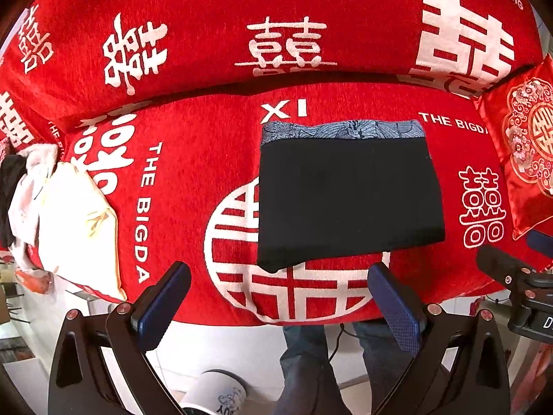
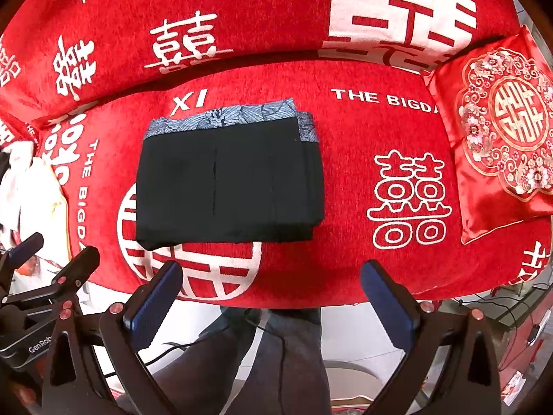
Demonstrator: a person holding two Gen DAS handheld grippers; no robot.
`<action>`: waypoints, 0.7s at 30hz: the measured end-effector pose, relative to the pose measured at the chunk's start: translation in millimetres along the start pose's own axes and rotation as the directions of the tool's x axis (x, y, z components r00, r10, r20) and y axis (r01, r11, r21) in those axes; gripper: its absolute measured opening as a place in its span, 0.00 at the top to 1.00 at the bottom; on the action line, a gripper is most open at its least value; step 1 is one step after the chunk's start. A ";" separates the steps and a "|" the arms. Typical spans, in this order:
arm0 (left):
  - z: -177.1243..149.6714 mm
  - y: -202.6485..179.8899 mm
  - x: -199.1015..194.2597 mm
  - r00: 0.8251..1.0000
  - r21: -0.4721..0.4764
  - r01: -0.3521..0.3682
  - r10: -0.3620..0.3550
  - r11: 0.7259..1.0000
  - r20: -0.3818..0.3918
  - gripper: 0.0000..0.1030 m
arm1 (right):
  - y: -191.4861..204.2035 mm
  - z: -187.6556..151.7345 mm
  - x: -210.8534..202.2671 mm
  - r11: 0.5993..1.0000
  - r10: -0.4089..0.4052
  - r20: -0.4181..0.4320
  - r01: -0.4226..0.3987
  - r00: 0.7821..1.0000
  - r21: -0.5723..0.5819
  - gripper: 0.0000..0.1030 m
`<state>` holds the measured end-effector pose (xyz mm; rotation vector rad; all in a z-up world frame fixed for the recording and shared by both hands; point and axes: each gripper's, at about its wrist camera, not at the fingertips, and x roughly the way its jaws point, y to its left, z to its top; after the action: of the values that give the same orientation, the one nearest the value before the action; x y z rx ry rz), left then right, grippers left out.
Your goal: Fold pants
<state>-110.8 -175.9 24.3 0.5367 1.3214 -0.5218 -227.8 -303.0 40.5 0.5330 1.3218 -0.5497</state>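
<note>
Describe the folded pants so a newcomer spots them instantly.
Start at the red sofa seat with white lettering. Mid-seat, over the big round white emblem, lie the pants: a flat black rectangle, the only dark item, with a blue-grey patterned band along its far edge.

Folded black pants (image 1: 349,200) flat on red sofa cover (image 1: 193,180), beyond the wide-spread left claw (image 1: 278,288).

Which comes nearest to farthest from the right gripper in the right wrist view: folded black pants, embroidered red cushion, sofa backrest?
1. Folded black pants, just ahead of the right gripper, slightly left.
2. Embroidered red cushion, far right on the seat.
3. Sofa backrest, behind everything, along the top.
</note>
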 end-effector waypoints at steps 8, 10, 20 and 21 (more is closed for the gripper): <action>0.9 -1.7 1.2 1.000 0.005 0.001 -0.001 1.000 -0.002 0.00 | -1.1 0.6 0.3 1.000 0.001 -0.001 -0.001 1.000 0.000 0.00; 1.0 -2.1 1.4 1.000 0.005 0.002 -0.002 1.000 -0.002 0.00 | -0.9 0.6 0.4 1.000 0.002 -0.002 -0.002 1.000 -0.001 0.00; 0.7 -2.2 2.3 1.000 0.003 0.001 -0.001 1.000 -0.004 0.00 | 0.2 0.7 0.6 1.000 0.001 -0.002 -0.001 1.000 0.003 0.00; 0.4 -1.8 2.5 1.000 0.003 0.001 -0.001 1.000 -0.005 0.00 | 0.6 1.0 0.7 1.000 0.000 -0.001 0.000 1.000 0.003 0.00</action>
<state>-111.2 -177.7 21.8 0.5402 1.3259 -0.5238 -226.6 -303.2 40.0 0.5362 1.3222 -0.5512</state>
